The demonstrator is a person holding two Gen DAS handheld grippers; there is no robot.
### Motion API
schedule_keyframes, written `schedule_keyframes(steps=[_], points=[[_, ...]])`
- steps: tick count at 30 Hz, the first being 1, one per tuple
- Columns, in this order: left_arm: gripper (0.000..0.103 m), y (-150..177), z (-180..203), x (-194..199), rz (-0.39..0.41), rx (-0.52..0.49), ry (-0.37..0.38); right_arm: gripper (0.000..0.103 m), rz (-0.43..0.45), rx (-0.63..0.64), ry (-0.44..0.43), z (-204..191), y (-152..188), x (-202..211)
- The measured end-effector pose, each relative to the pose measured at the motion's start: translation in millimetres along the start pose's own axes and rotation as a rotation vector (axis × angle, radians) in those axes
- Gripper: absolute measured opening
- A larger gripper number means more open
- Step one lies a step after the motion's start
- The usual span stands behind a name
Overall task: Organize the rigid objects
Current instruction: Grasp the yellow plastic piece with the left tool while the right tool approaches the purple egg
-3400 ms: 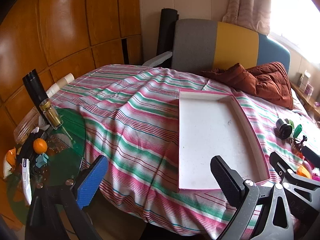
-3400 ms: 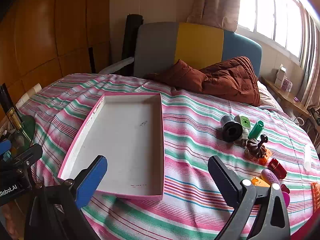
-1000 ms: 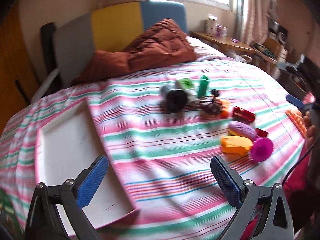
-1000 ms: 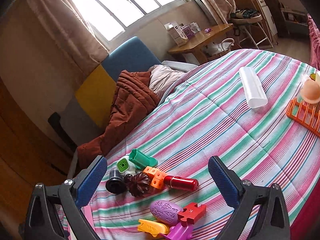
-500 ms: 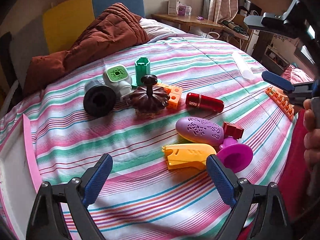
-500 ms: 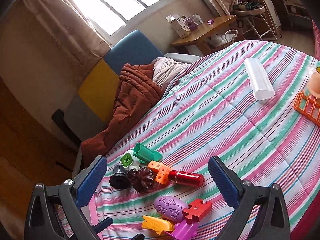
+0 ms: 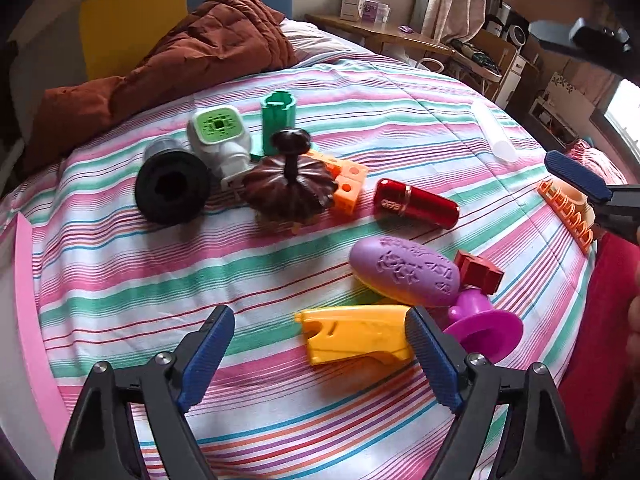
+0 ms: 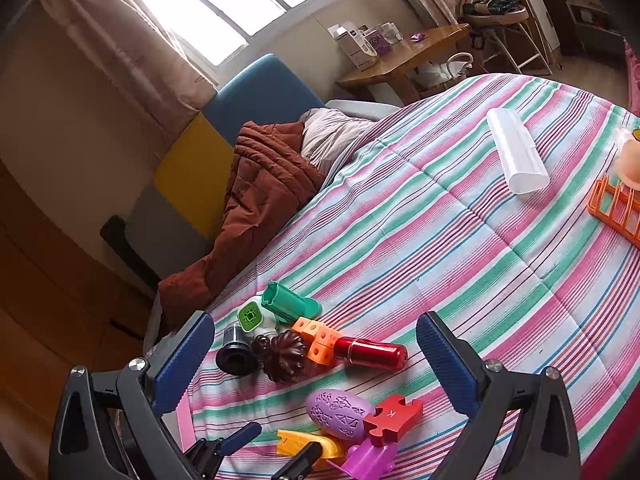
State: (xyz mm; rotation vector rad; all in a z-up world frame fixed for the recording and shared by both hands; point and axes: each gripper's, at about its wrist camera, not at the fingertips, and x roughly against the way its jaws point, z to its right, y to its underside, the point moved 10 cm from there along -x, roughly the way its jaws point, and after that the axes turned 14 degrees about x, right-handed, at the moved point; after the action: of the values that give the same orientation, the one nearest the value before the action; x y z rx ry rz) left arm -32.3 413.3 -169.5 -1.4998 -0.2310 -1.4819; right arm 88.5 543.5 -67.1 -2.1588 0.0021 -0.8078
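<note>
Small rigid items lie in a cluster on the striped bedspread. My left gripper (image 7: 320, 352) hovers low over a yellow plastic piece (image 7: 356, 334). Its jaws are closing with the piece between them; the left pad stands clear of it, so the grip is still open. Just beyond lie a purple oval (image 7: 404, 270), a red puzzle piece (image 7: 478, 272) and a magenta funnel shape (image 7: 484, 324). Farther back are a red cylinder (image 7: 416, 204), a brown fluted knob (image 7: 290, 184) and a black cylinder (image 7: 172, 188). My right gripper (image 8: 316, 360) hangs open above the cluster, holding nothing.
The pink rim of the white tray (image 7: 28, 320) runs along the left edge. A white tube (image 8: 516, 156) and an orange rack (image 8: 616, 208) lie at the right of the bed. A brown quilt (image 7: 192, 52) is bunched at the headboard. A hand shows at the far right.
My left gripper has swung from the tray side to the cluster, sunk toward the yellow piece, and its jaws have narrowed. The right gripper has barely moved.
</note>
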Motion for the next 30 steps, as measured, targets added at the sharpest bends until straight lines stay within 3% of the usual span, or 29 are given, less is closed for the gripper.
schedule_keyframes(steps=[5, 9, 16, 22, 23, 24, 28, 30], points=[[0.087, 10, -40, 9, -0.007, 0.091, -0.027, 0.103, -0.004, 0.004, 0.009, 1, 0, 0], [0.09, 9, -38, 14, -0.006, 0.134, 0.01, 0.103, -0.007, -0.003, 0.019, 3, 1, 0], [0.096, -1, 13, 10, -0.005, 0.017, 0.018, 0.103, -0.018, 0.005, 0.033, 3, 2, -2], [0.096, 4, 19, -13, -0.044, -0.037, -0.022, 0.103, -0.021, 0.0, 0.027, 4, 3, -3], [0.091, 8, 16, -18, -0.057, -0.031, -0.021, 0.103, -0.021, -0.003, 0.025, 5, 3, -2], [0.076, 11, 11, -20, -0.074, -0.015, -0.01, 0.103, -0.021, -0.004, 0.023, 5, 3, -2], [0.056, 12, -6, -9, -0.049, 0.005, -0.002, 0.103, -0.025, -0.006, 0.023, 6, 3, -3], [0.031, 13, -17, -5, -0.036, 0.021, -0.01, 0.103, -0.03, -0.002, 0.026, 5, 4, -4]])
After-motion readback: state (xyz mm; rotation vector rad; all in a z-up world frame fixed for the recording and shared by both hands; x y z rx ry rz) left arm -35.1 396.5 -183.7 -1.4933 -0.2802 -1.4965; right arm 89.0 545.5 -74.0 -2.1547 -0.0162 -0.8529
